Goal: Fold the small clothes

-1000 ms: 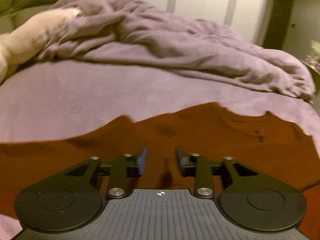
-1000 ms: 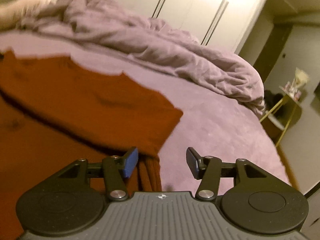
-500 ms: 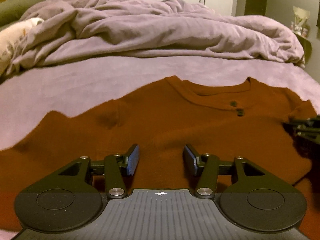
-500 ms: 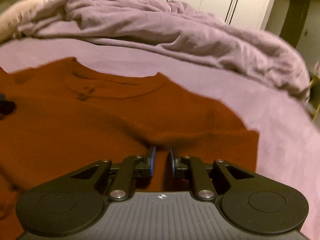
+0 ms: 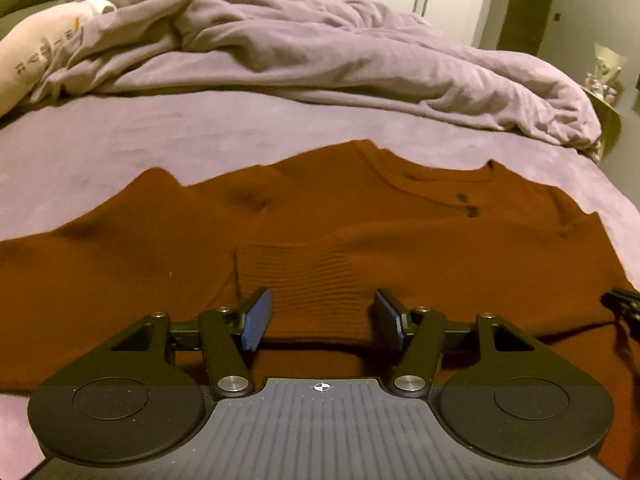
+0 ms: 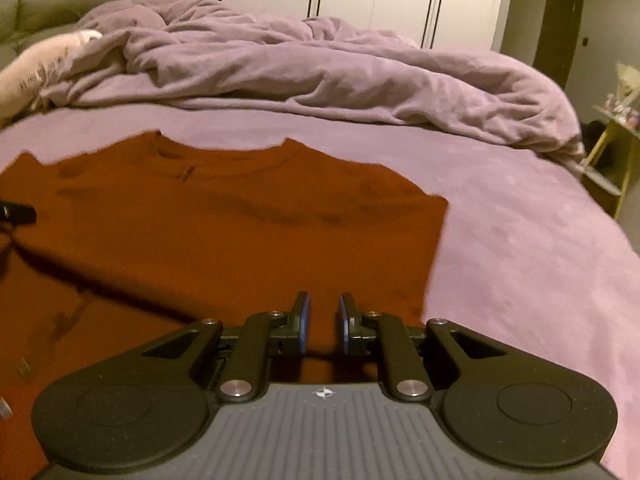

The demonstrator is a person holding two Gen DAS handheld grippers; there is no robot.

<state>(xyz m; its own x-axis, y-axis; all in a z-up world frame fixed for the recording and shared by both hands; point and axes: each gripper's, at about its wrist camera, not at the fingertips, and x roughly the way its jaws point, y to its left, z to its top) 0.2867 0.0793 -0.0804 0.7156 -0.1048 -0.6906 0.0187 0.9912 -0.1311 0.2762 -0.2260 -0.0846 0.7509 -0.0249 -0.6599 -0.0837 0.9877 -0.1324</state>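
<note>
**Rust sweater flat on the bed, one gripper pinching it**

The rust sweater (image 5: 360,224) lies spread on the purple bed sheet (image 5: 120,136). The right gripper (image 6: 323,322) is narrowed down, fabric pinched between its jaws near the sweater's side edge; a second ago it stood wide. The left gripper (image 5: 320,316) has just been opening, jaws apart over the ribbed cuff (image 5: 304,276), not pressing it.

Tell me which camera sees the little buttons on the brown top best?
The left wrist view. There the two dark buttons sit sharp and apart, just below the neckline of the brown top. In the right wrist view the same buttons show only as a small dark smudge under the collar, too blurred to count.
</note>
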